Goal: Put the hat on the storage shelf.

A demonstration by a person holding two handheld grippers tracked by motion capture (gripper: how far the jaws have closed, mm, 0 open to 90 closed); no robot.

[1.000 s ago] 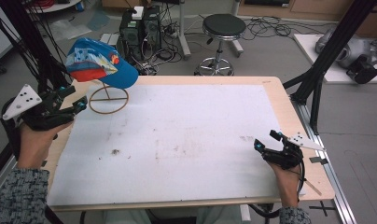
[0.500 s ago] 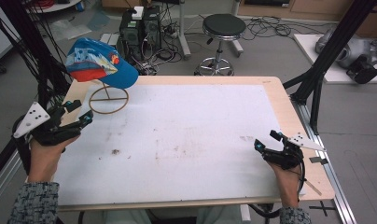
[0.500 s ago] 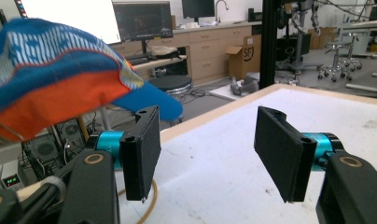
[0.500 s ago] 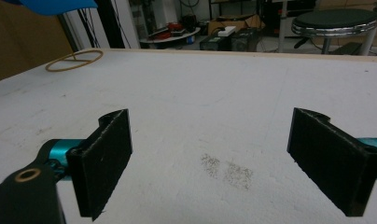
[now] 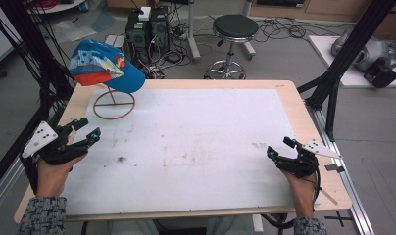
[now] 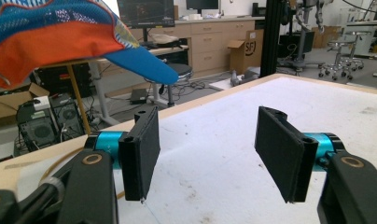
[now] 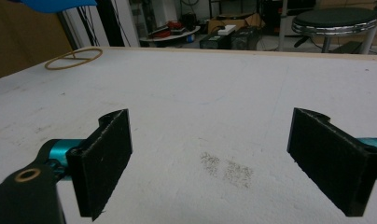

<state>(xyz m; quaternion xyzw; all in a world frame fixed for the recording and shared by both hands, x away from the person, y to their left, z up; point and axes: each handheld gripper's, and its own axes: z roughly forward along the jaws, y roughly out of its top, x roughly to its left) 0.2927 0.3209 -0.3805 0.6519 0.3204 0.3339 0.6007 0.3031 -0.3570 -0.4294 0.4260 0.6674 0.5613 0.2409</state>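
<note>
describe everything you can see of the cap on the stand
The cap is a baseball-style cap of what looks like fabric, with a bright blue brim, an orange-red panel and a light blue-and-white patterned crown bearing a small round emblem. It sits on top of a thin wooden-looking stand with a ring base, at the far left corner of the table, brim pointing right and slightly down. Only the stand touches it. The left gripper is open, nearer the person, apart from it.

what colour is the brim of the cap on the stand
The cap's brim is plain blue, clearest in the left gripper view; the part behind it is orange.
</note>
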